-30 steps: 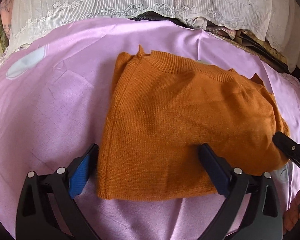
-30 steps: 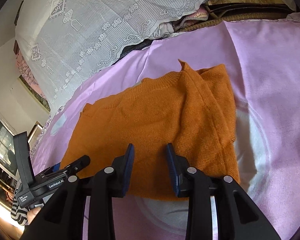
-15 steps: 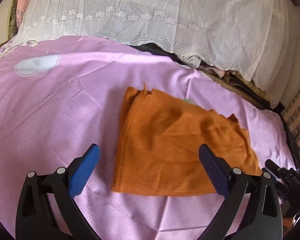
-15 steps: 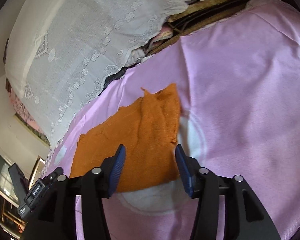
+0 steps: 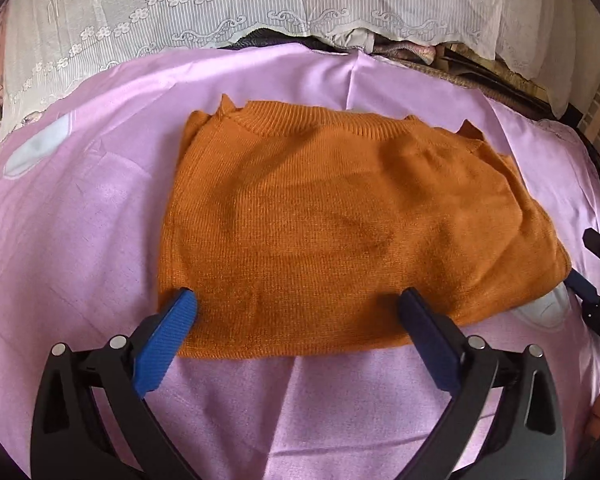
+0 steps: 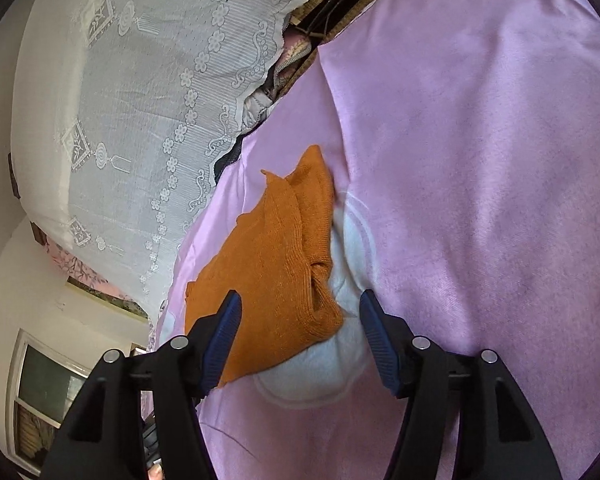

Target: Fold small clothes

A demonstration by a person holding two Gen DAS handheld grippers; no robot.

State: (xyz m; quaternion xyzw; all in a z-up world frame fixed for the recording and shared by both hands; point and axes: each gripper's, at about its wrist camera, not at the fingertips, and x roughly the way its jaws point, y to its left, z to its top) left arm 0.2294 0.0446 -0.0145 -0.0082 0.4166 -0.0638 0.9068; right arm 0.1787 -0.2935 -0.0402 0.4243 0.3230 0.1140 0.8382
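Pink bedsheet [image 5: 80,240] carries the half-folded orange sweater [image 5: 340,220]; left claw [image 5: 296,304] wide and empty, right claw [image 6: 300,308] opening, empty: grip the hem next.

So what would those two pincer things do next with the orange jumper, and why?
Probably close both on the near hem and fold it up toward the collar. The orange knitted sweater lies flat on the pink bedsheet, sides already folded in. The left gripper straddles the hem, open; the right gripper is still opening around the near corner, with neither's fingers pressing on it.
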